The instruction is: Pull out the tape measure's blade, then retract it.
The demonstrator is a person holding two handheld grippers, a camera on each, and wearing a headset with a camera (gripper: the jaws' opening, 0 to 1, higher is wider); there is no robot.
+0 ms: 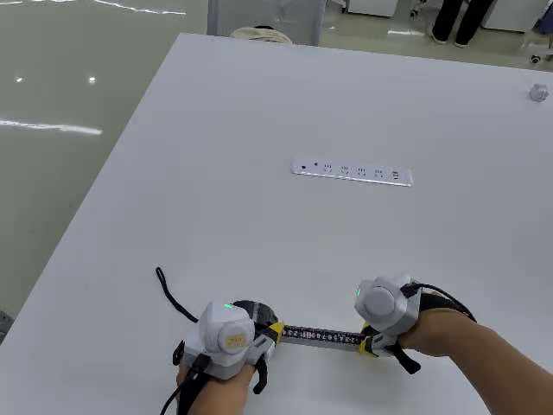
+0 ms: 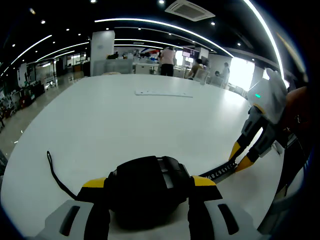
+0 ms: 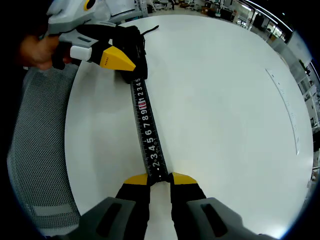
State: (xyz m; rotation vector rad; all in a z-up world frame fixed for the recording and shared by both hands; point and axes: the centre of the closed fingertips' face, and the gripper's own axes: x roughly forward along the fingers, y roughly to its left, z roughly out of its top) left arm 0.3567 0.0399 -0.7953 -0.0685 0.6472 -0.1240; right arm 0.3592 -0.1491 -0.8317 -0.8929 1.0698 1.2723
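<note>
Looking down from the head view: the broad white table (image 1: 259,130) carries a long white power strip (image 1: 352,171) near its middle, well apart from the work at the near edge. The left gripper (image 1: 268,334) has its yellow-tipped jaws clamped on the black round tape measure case (image 1: 256,311). A thin black wrist strap (image 1: 173,298) trails from the case to the left across the table. The dark blade with white numerals (image 1: 320,335) runs from the case rightward to the right gripper (image 1: 367,342), whose jaws are pinched on the blade's far end. Blade lies flat on, or just above, the table; cannot tell which. Left gripper view: left gripper (image 2: 148,182) jaws spread wide around the case (image 2: 147,192), pressing on both of its sides. The strap (image 2: 55,172) curls off to the left on the table (image 2: 125,125). The blade (image 2: 220,173) leaves the case toward the right, to the right gripper (image 2: 242,157). The power strip (image 2: 163,93) lies far ahead. Right gripper view: right gripper (image 3: 160,178) jaws nearly together, with only the blade end between the tips. The blade (image 3: 146,125) stretches straight ahead, numerals legible, to the case (image 3: 139,56) held by the left gripper (image 3: 117,59). The strap (image 3: 150,29) shows beyond the case. The table (image 3: 215,90) spreads to the right, with the power strip (image 3: 285,105) near its far side.
</note>
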